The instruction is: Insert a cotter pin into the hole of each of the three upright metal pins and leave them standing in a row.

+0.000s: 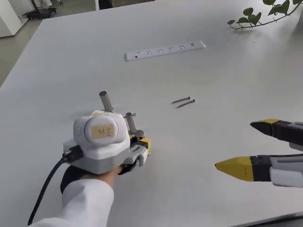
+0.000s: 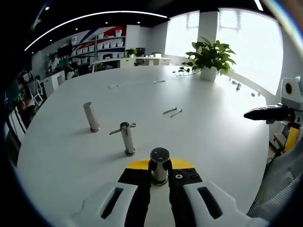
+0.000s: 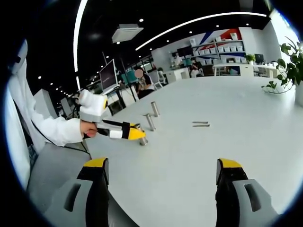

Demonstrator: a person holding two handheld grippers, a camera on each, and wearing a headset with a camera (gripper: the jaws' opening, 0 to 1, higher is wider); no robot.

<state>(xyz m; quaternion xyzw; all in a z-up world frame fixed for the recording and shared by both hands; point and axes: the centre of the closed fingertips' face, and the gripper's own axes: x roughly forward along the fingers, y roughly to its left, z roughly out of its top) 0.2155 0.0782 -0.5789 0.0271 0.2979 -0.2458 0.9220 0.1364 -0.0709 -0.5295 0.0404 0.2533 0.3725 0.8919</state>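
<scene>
Jaws of the left gripper (image 1: 142, 144) are pinched narrow on the nearest metal pin (image 2: 159, 166), which stands upright on the white table (image 1: 222, 71), its flat round top showing between the yellow tips. A hand (image 3: 88, 128) in a white sleeve holds that gripper low and roughly level over the table's near left, with a black cable (image 1: 47, 184) running back from it. Well apart at the near right, the right gripper (image 1: 234, 145) hovers pointing left, its jaws spread wide. Just beyond the held pin stands the middle pin (image 2: 127, 138), upright, with a cotter pin (image 2: 120, 128) through its head. The far pin (image 2: 91, 116) stands past that, and its hole seems bare, though it is too small to be sure. Two loose cotter pins (image 1: 183, 101) lie side by side near mid-table, with a white power strip (image 1: 164, 50) beyond them.
</scene>
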